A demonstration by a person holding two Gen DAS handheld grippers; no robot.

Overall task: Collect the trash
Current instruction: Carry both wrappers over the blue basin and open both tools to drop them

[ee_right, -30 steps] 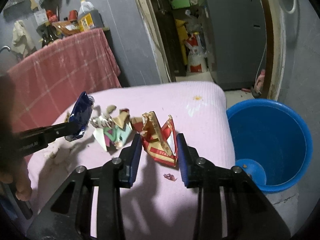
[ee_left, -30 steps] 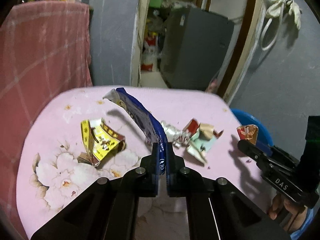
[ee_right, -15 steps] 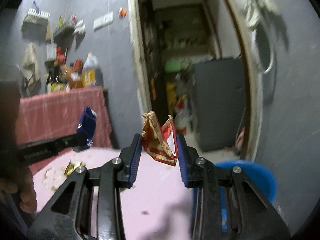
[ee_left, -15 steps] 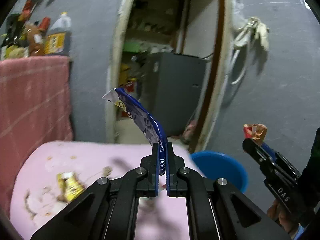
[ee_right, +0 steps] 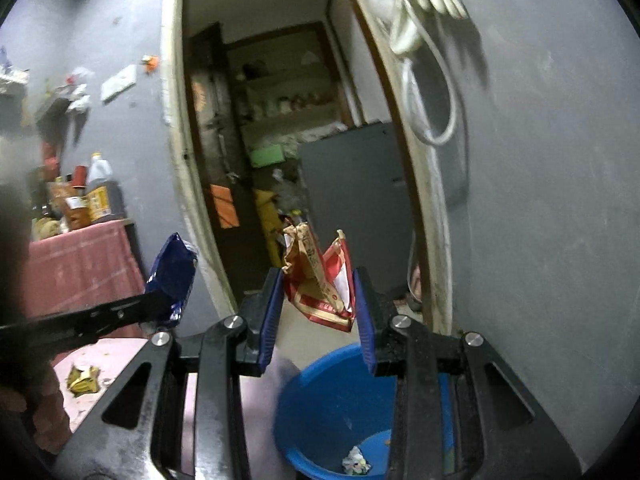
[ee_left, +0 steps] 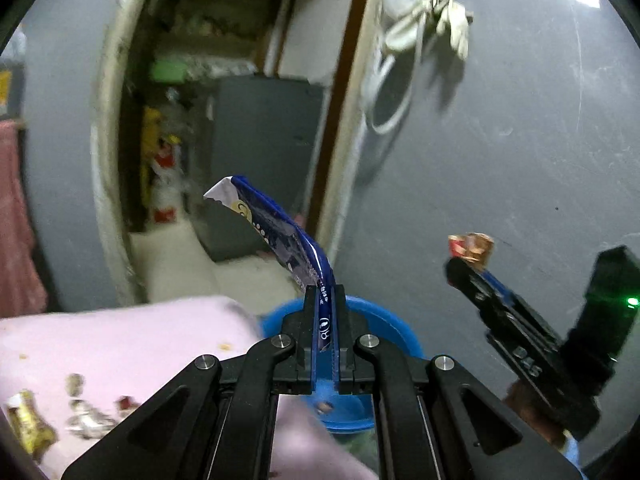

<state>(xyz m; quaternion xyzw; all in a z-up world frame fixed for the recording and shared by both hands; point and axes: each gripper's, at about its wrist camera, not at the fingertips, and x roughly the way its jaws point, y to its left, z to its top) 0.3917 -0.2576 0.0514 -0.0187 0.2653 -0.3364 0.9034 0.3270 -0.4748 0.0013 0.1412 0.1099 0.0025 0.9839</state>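
blue plastic sits nearest in both views: the blue bucket point(ee_right: 320, 400) stands on the floor just off the pink table's point(ee_left: 120, 340) edge, with a crumpled scrap or two already lying in its bottom. above its rim, the right gripper point(ee_right: 318, 312) pinches a red and gold wrapper point(ee_right: 320, 280) between its blue pads, the jaws partly apart around the crumpled pack. the left gripper point(ee_left: 326, 328) is pressed together on the tail of a long blue wrapper point(ee_left: 280, 236), which arches up and away from the fingers, over the table's edge beside the bucket. so two pieces are up and nearly over the bucket, though neither is let go. left on the table, toward its near left corner, are a yellow wrapper point(ee_left: 30, 428) and a few small silvery scraps point(ee_left: 86, 420). beyond, a doorway opens on a cluttered back room.
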